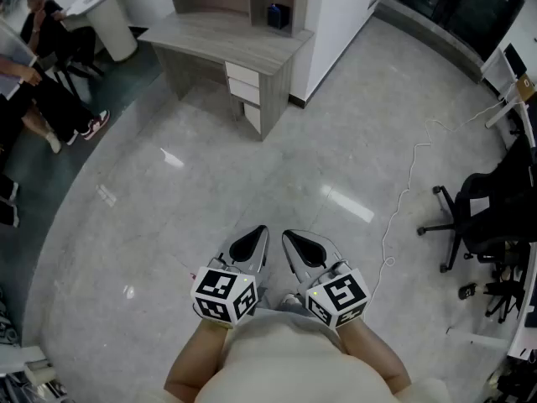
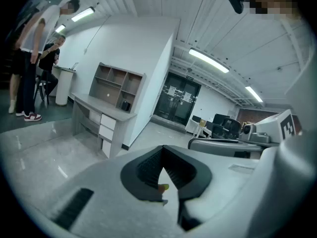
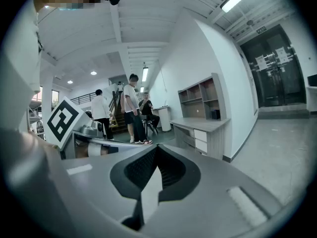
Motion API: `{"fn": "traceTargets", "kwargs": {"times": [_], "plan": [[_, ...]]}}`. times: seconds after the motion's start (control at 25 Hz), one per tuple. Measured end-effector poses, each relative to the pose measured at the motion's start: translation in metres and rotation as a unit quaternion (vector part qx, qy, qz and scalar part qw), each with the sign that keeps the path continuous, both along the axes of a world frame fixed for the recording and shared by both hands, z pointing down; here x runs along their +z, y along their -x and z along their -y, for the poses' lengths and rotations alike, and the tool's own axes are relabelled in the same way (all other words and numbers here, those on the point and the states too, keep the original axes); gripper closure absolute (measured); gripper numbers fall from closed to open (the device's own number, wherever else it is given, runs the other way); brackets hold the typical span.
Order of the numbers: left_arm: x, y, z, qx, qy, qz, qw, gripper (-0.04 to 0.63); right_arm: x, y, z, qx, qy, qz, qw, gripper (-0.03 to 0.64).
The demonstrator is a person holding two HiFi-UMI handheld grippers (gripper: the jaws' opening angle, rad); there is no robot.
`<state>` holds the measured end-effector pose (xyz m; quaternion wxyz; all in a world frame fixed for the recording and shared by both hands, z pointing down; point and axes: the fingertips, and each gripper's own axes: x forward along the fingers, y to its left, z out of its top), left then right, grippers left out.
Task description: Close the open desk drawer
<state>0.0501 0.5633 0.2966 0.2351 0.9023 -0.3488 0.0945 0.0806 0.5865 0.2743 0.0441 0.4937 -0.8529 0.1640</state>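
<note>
Bright, even light fr ceiling tubes (image 2: 208,61); glare streaks on floor (image 1: 252,183). Gripper views: fisheye, dark corners, fg soft.

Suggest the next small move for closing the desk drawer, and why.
Probably step forward toward the desk: it stands across the floor, well beyond both grippers. The left gripper and right gripper are shut and empty, so neither can likely reach the white drawers yet.
</note>
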Motion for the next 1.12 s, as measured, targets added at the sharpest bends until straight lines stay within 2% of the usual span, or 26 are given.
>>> {"fn": "traceTargets", "kwargs": {"times": [0.2,0.44,0.6,0.8,1.12], "plan": [[0.002,-0.028,-0.038,0.002,-0.01,0.005,0.9999,0.592,0.004,-0.026,-0.041,0.012,-0.004,0.005,1.0,0.612],[0.0,-0.036,-0.064,-0.004,-0.014,-0.004,0.9999,0.592,0.008,-0.027,-0.073,-0.006,-0.003,0.001,1.0,0.612],[0.0,-0.035,-0.072,-0.009,-0.013,-0.005,0.9999,0.594,0.008,-0.025,-0.084,-0.016,0.002,0.03,0.999,0.612],[0.002,-0.021,-0.06,-0.021,-0.012,-0.003,0.9997,0.594,0.014,-0.026,-0.068,0.011,0.013,0.031,0.999,0.611],[0.005,0.008,-0.003,-0.02,-0.011,0.001,0.9997,0.594,0.012,0.005,-0.003,0.002,0.008,0.036,0.999,0.611]]}}
